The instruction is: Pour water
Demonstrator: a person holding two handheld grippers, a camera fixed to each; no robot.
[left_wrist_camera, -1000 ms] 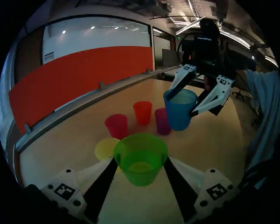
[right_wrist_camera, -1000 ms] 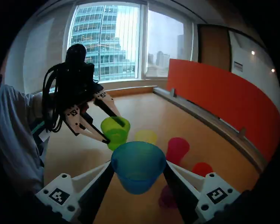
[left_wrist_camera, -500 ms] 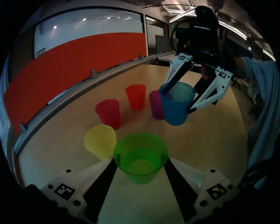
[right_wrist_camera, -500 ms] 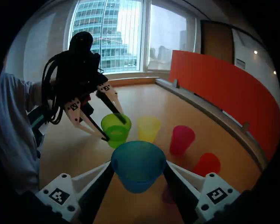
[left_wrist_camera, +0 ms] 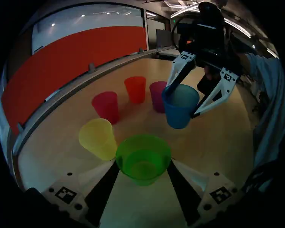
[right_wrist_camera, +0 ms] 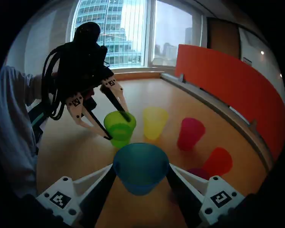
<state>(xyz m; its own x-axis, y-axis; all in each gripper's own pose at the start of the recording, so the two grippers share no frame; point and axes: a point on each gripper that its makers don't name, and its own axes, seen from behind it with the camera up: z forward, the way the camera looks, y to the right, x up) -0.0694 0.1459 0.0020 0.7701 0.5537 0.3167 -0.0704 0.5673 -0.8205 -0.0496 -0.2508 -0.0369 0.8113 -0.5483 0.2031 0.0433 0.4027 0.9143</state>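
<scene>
My left gripper (left_wrist_camera: 143, 167) is shut on a green cup (left_wrist_camera: 143, 159), held upright above the wooden table (left_wrist_camera: 214, 136); the right gripper view shows that green cup (right_wrist_camera: 120, 128) and left gripper (right_wrist_camera: 116, 123) across from me. My right gripper (right_wrist_camera: 141, 171) is shut on a blue cup (right_wrist_camera: 141, 171), also upright. In the left gripper view the blue cup (left_wrist_camera: 179, 105) hangs in the right gripper (left_wrist_camera: 179, 102) farther off, right of centre. I cannot make out water in either cup.
Yellow (left_wrist_camera: 97, 137), pink (left_wrist_camera: 105, 106), orange (left_wrist_camera: 135, 89) and purple (left_wrist_camera: 157, 95) cups stand on the table. An orange wall panel (left_wrist_camera: 66, 53) runs along the far table edge. A person's sleeve (left_wrist_camera: 266, 95) is at the right. Windows (right_wrist_camera: 116, 34) lie behind.
Both grippers have risen with their cups, so the standing cups show lower and more fully. The yellow cup has come out from behind the green one.
</scene>
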